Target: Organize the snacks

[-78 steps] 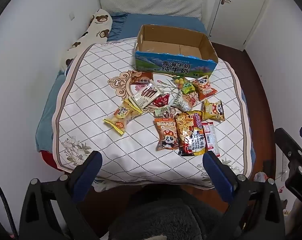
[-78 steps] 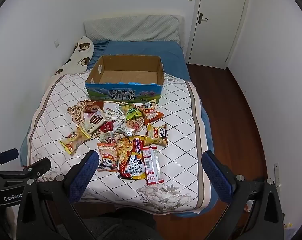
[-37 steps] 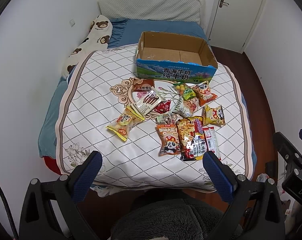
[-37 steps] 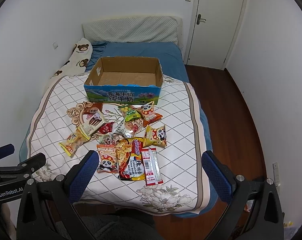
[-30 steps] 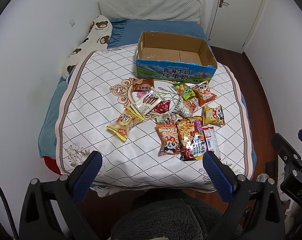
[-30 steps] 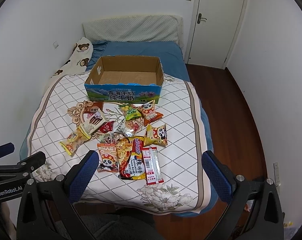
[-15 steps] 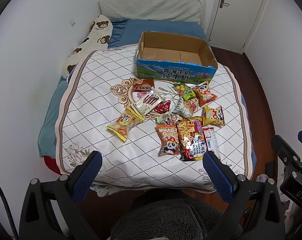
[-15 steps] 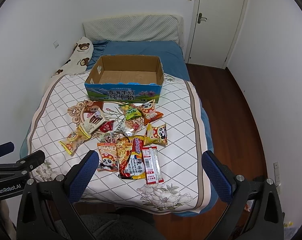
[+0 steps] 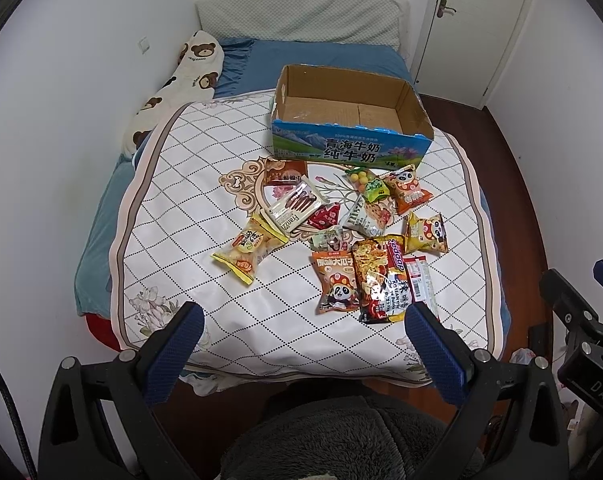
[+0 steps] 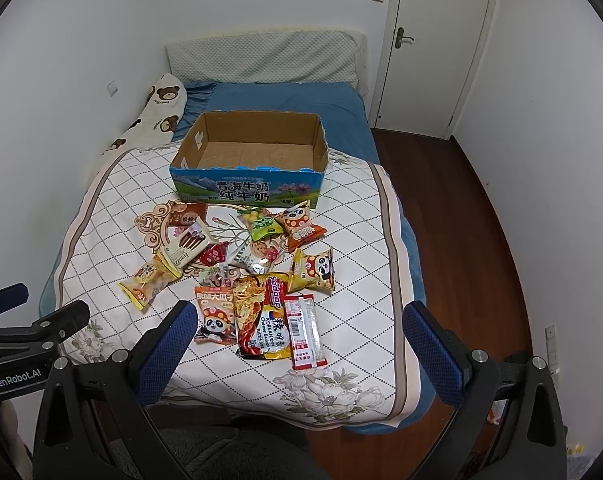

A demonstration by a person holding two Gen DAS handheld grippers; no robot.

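Note:
Several snack packets lie in a loose pile on the quilted bed cover (image 9: 169, 216), among them a Sedaap noodle pack (image 9: 379, 280), an orange panda bag (image 9: 335, 282), a yellow candy bag (image 9: 247, 248) and a Franzzi wafer pack (image 9: 295, 208). An empty open cardboard box (image 9: 347, 152) with a blue printed front stands behind them; it also shows in the right wrist view (image 10: 247, 190). My left gripper (image 9: 301, 344) is open and empty, held back off the foot of the bed. My right gripper (image 10: 297, 340) is open and empty, also short of the bed, above the noodle pack (image 10: 261, 316).
A bear-print pillow (image 9: 173, 88) lies along the left wall, a grey pillow (image 9: 301, 20) at the head. A white door (image 10: 433, 44) and wood floor (image 10: 453, 208) are on the right. A dark fuzzy seat (image 9: 341, 440) lies below the grippers.
Both grippers have drifted only slightly; the view of the bed is almost the same. Nothing has been picked up or moved.

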